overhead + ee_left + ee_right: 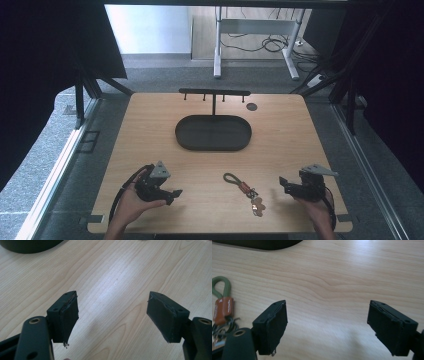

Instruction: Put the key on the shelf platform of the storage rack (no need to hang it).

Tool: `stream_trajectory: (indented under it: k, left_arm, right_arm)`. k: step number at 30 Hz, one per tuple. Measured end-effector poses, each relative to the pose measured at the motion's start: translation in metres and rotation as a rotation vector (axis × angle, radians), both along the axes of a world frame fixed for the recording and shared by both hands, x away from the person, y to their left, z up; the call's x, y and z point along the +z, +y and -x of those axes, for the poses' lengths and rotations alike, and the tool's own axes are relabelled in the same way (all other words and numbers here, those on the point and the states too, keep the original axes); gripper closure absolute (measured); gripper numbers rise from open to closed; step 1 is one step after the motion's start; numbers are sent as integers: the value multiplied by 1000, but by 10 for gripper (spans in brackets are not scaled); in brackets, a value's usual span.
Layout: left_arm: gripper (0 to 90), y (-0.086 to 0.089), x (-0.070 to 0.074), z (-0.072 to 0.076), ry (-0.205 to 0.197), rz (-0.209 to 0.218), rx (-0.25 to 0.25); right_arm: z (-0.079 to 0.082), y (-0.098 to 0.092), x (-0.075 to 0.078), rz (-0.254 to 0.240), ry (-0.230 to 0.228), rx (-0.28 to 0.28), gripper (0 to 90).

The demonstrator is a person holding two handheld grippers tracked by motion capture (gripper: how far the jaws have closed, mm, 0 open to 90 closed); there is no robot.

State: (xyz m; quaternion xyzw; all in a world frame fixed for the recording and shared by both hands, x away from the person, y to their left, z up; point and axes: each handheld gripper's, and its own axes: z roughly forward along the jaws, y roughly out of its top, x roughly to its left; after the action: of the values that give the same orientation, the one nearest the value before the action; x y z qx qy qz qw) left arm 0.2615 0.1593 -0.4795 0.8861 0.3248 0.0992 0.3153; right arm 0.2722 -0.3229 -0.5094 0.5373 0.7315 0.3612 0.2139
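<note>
In the left gripper view, the two black fingers of the left gripper stand wide apart with nothing between them, over bare light wood grain of the tabletop; the dark rim of the oval tray cuts the upper left corner of the frame. In the right gripper view, the fingers of the right gripper are likewise spread wide and empty above the tabletop, with the keychain at the left edge of the frame: a green cord loop, a brown leather tab and a cluster of metal rings, lying just beside the left finger and not touching it. The tray edge runs along the top left of that frame. In the high view, the left gripper sits at lower left of the frame in the person's left hand, and the right gripper at lower right in the right hand, each with a grey three-cornered plate on top. The keychain lies flat on the tabletop between the two grippers, nearer the right one. The tray rests at the centre of the tabletop, and a black T-shaped hook rack stands upright at its far side. A small dark disc lies near the far edge, right of the rack.
</note>
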Motion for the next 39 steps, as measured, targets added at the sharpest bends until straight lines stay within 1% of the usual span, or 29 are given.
stream_trajectory:
  k: [4,5,7,10,15,17,19,21,23,26,29,30,33,37,39]
  left_arm:
    - [260,-3,-3,-1,7,-9,-5]
    - [260,-3,-3,-1,9,-9,-7]
    - [260,-4,-4,-1,10,-12,-14]
    - [259,-4,-4,-1,13,-6,-10]
    - [260,-5,-5,-1,15,-10,-16]
    - [260,-6,-3,0,10,-6,-28]
    - [260,-5,1,2,3,14,-40]
    - [260,-5,6,5,-9,31,-47]
    - [260,-4,8,6,-16,38,-46]
    - [260,-4,6,5,-12,30,-43]
    - [260,-4,6,5,-8,27,-45]
    - [260,-4,7,5,-11,30,-50]
    - [260,-4,13,8,-22,62,-67]
    - [260,-4,13,9,-25,58,-67]
    - [260,-5,11,8,-18,53,-62]
  right_arm:
    - [5,-11,1,-15,-6,6,213]
    - [4,-13,1,-17,0,9,216]
    - [4,-14,-1,-12,4,6,222]
    - [4,-15,-3,8,9,13,227]
    - [6,-13,-2,3,10,33,246]
    - [5,-14,-4,5,26,40,257]
    - [5,-13,-7,12,47,53,270]
    - [4,-13,-8,19,55,60,276]
    - [5,-13,-8,16,58,62,279]
    - [5,-12,-8,15,59,65,279]
    - [5,-13,-8,-4,60,62,279]
    - [5,-14,-9,-8,62,63,279]
    - [5,-16,-9,-12,60,60,283]
    - [6,-18,-6,-16,52,56,287]
    - [7,-19,-2,-19,40,60,289]
